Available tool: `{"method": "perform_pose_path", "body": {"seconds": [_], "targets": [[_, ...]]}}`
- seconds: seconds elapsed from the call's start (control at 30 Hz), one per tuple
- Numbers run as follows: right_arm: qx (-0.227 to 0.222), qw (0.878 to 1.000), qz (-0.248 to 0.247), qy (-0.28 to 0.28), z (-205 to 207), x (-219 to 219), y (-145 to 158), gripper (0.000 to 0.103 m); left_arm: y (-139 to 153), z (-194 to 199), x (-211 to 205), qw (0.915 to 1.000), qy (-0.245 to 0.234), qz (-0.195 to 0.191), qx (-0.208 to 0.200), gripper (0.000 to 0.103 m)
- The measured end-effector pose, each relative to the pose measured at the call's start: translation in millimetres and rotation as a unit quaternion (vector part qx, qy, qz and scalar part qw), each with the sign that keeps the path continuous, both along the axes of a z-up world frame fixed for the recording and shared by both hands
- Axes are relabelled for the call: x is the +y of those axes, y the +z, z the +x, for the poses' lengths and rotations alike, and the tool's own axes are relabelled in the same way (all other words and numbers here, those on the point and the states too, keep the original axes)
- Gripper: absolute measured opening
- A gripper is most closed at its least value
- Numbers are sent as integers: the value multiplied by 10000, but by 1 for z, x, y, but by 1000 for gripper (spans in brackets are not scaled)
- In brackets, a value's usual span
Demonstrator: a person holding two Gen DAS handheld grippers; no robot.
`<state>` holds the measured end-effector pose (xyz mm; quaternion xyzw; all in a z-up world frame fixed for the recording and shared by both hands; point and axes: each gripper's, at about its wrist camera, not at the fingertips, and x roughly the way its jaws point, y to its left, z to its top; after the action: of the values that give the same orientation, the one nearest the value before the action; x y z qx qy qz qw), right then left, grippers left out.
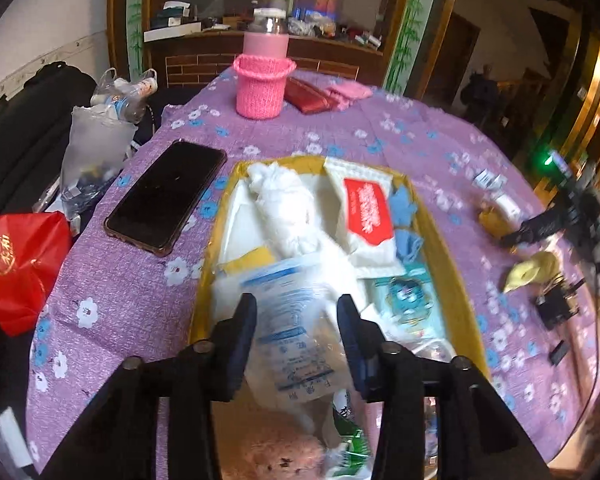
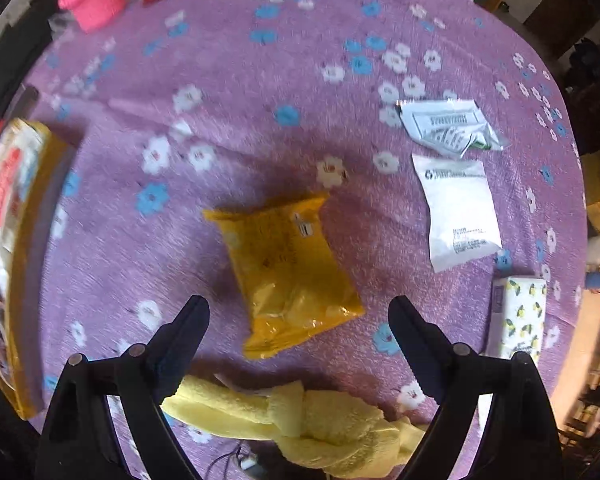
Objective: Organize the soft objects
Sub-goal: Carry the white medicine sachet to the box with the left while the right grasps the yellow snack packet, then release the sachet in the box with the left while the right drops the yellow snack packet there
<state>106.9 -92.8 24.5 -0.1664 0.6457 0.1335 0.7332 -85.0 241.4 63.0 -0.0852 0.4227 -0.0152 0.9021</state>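
Observation:
My left gripper hovers over a yellow box; a clear plastic packet with blue print lies between its fingers, and whether they pinch it is unclear. The box holds a white knotted cloth, a red-and-white tissue pack, blue pieces and a teal packet. My right gripper is open and empty above a yellow packet on the purple floral tablecloth. A yellow knotted towel lies below it, near the fingers.
A black phone lies left of the box. A pink knitted cup holder with a bottle, a red pouch and pink cloth stand far back. White packets and a lemon-print tissue pack lie right.

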Motion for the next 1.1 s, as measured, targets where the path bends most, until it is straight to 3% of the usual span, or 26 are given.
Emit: {"method": "perform_pose_path", "body": {"seconds": [0.2,0.33,0.4,0.43,0.5,0.7,0.9,1.1], "targets": [[78,9993,-330,177,-1,9,-5,90,20,-29,-3,9988,-27,-294,-400,54],[118,9987,-476,151,1,18,-13,87,32,-46,1,9978,71,-385,-535,54],[151,9990,-406,94,1,19,-15,77,37,-55,3,9971,136,-401,-640,56],[144,9994,-311,90,0,18,-14,63,38,-60,6,9964,190,-439,-694,58],[168,9997,-126,110,-1,17,-10,57,39,-68,11,9952,284,-544,-767,59],[-81,9996,-40,256,-22,20,15,56,36,-82,21,9925,416,-759,-862,59],[-505,9963,588,370,-59,39,68,56,26,-91,25,9907,467,-964,-845,59],[-528,9870,1052,1099,-112,129,86,57,17,-98,32,9893,627,-1074,-765,60]]}}
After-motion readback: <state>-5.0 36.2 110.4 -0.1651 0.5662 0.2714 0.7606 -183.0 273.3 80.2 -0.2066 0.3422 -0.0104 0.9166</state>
